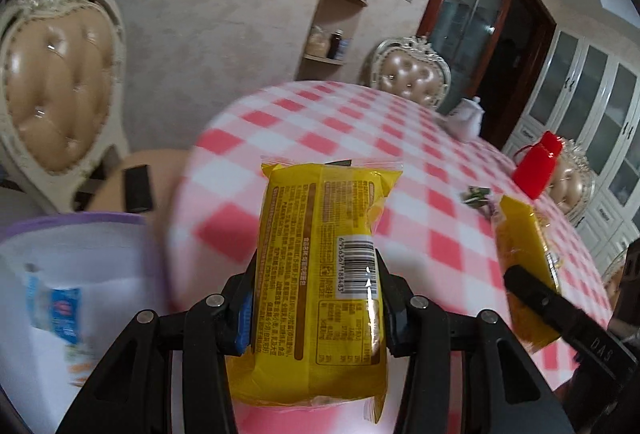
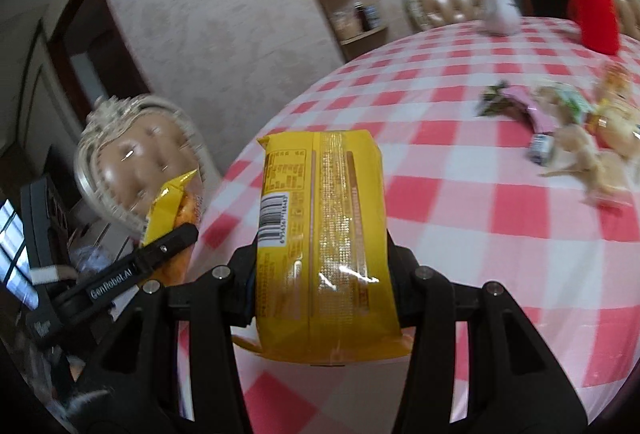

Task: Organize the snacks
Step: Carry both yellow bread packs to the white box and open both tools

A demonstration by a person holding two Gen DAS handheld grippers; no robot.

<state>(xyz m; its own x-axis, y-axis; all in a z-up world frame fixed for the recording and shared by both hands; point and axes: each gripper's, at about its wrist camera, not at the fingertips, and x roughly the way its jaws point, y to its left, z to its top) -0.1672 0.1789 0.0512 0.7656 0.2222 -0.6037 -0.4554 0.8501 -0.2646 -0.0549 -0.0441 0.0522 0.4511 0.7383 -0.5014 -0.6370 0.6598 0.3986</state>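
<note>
The left hand-held gripper (image 1: 316, 298) is clamped on a yellow snack packet (image 1: 320, 274), barcode side up, held in the air above the near edge of the worktop (image 1: 320, 122) with its pink-and-white checked cloth. The right hand-held gripper (image 2: 320, 266) grips a second yellow packet (image 2: 324, 242) the same way — also lifted clear of the cloth, over the worktop's near edge. Just off the left edge sits a white bin with a purple rim (image 1: 72, 230), a blue-and-white wrapper (image 1: 60, 306) inside it. Farther in, toward the right edge, a loose pile of small snacks (image 2: 576, 138) lies on the cloth. Beyond that, near the far edge, stand a red bottle (image 2: 594, 6) and a white teapot (image 2: 502, 14) — well apart from the pile. Padded chairs (image 1: 412, 74) ring the worktop.
</note>
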